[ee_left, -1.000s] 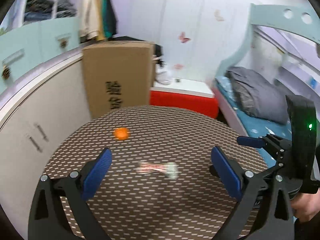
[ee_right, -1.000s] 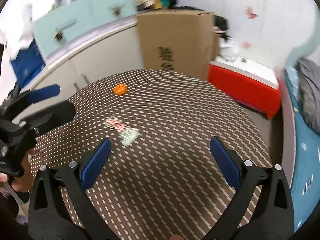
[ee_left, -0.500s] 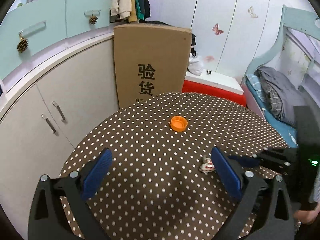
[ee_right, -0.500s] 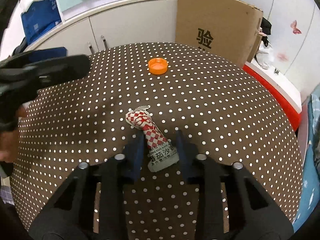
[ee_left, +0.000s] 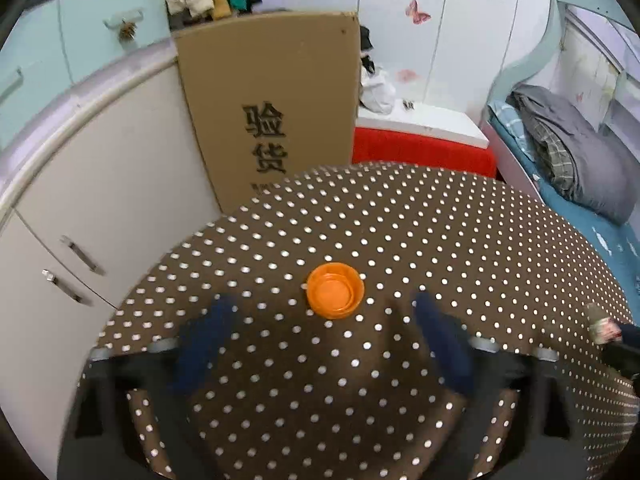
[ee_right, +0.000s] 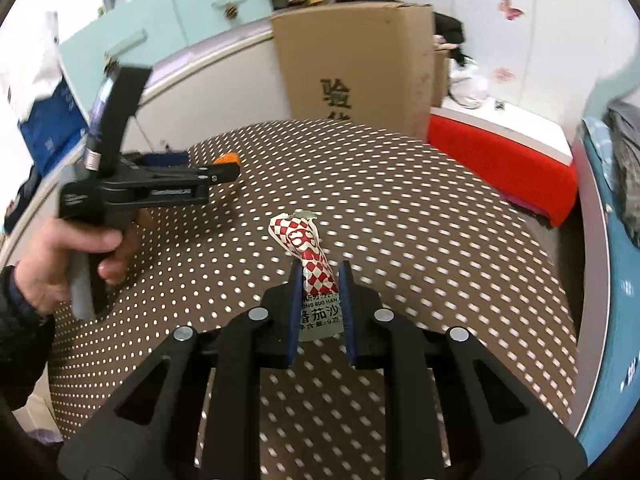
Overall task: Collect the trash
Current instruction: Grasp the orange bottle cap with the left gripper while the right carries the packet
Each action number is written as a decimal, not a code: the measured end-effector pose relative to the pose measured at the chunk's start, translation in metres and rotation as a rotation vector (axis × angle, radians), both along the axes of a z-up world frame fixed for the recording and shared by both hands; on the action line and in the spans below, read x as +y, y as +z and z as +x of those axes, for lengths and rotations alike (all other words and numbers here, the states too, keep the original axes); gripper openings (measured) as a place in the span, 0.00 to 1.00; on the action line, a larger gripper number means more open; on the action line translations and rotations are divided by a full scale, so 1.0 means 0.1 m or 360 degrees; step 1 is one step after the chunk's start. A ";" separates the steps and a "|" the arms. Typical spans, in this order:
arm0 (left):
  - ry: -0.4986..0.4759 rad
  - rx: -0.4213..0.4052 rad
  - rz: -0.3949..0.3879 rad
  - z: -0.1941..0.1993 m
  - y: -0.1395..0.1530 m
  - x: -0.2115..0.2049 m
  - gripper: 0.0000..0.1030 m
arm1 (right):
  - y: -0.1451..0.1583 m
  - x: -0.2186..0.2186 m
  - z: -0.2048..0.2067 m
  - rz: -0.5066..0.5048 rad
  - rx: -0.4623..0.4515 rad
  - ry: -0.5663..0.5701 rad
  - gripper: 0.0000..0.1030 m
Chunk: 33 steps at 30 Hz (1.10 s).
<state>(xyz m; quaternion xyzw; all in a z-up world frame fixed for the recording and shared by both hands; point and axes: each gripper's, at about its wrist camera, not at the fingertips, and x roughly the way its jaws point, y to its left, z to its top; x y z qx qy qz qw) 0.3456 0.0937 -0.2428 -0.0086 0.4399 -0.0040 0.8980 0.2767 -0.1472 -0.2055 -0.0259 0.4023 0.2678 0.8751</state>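
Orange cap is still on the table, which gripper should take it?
Left. The left gripper is open with the orange cap just ahead between its fingers, while the right gripper is shut on the sauce packet.

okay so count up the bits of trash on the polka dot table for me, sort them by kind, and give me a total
Orange bottle cap: 1, lying on the table between the left gripper's blurred, open fingers.
Red-and-white checked sauce packet: 1, clamped in the right gripper.
Total: 2 pieces of trash.
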 end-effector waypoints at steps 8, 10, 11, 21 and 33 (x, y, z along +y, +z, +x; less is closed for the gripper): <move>-0.0065 -0.0037 -0.0086 -0.20 0.15 -0.09 0.28 | 0.15 -0.51 -0.31 0.0089 -0.0045 -0.0141 0.17; -0.0088 -0.0073 -0.0100 -0.36 0.23 -0.17 0.28 | 0.19 -0.65 -0.39 0.0118 -0.0063 -0.0177 0.17; -0.0093 -0.0090 -0.0100 -0.44 0.27 -0.22 0.28 | 0.22 -0.73 -0.44 0.0126 -0.0075 -0.0201 0.17; -0.0382 -0.0265 -0.0180 -1.28 0.73 -1.19 0.28 | 0.40 -1.92 -1.05 0.0280 -0.0172 -0.0582 0.17; -0.0838 -0.0257 -0.0244 -1.86 0.82 -2.64 0.28 | -0.89 -3.53 -1.44 0.0403 0.0258 -0.1222 0.17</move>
